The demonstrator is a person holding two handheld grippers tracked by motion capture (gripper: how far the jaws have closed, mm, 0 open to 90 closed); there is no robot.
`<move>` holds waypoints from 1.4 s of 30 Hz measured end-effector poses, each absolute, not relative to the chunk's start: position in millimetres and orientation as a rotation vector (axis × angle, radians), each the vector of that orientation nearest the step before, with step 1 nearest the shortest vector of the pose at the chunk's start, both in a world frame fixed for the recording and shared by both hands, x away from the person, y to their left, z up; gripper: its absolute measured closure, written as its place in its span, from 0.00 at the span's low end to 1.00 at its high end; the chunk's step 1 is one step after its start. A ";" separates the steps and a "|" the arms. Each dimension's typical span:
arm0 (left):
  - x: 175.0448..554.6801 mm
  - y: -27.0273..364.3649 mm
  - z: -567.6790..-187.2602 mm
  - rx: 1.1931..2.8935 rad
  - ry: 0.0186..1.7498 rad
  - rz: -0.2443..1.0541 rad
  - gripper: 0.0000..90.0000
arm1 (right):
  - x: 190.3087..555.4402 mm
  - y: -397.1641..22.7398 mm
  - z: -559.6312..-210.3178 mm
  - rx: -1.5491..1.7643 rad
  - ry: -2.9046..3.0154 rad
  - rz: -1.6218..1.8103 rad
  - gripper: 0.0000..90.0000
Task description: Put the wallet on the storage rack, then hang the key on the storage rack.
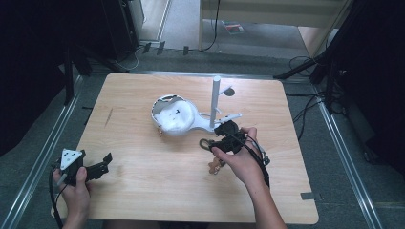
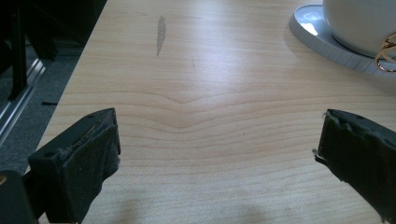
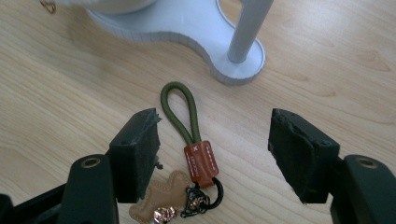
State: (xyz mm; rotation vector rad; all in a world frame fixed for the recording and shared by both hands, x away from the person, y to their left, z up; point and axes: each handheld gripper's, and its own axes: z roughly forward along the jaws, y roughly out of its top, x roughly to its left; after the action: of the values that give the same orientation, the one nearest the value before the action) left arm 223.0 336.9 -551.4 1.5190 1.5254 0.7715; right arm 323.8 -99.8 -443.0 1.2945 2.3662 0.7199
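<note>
A keychain (image 3: 201, 161) lies flat on the wooden table (image 1: 143, 191): a green cord loop (image 3: 180, 112), a brown leather tab, a black ring and a tan leather charm (image 3: 161, 198). My right gripper (image 3: 215, 135) hovers just over it, open, one jaw on each side of the tab and neither pad touching it. In the high view the keychain (image 1: 206, 143) sits in front of a white stand (image 1: 200, 125), under my right gripper (image 1: 217, 137). My left gripper (image 1: 102, 164) rests near the table's front left corner, open and empty (image 2: 219, 130).
The white stand has a bowl (image 1: 174, 117) and an upright post (image 1: 216, 98) with side pegs, just beyond the keychain. A gold ring (image 2: 387, 53) hangs at the bowl's rim. Dark stands and cables surround the table on the floor.
</note>
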 end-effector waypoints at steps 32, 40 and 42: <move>222.2 337.6 -551.4 1.513 1.527 0.766 0.00 | 339.9 -109.7 -486.1 1.288 2.562 0.502 0.59; 222.1 337.4 -551.4 1.514 1.527 0.767 0.00 | 345.8 -106.7 -496.1 1.273 2.605 0.478 0.60; 221.9 337.5 -551.3 1.514 1.528 0.768 0.00 | 346.4 -104.9 -497.9 1.275 2.606 0.467 0.60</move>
State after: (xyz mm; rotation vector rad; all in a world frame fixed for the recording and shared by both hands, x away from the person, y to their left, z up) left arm 221.9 337.5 -551.3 1.5137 1.5275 0.7675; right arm 346.4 -104.9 -497.9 1.2749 2.6060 0.4675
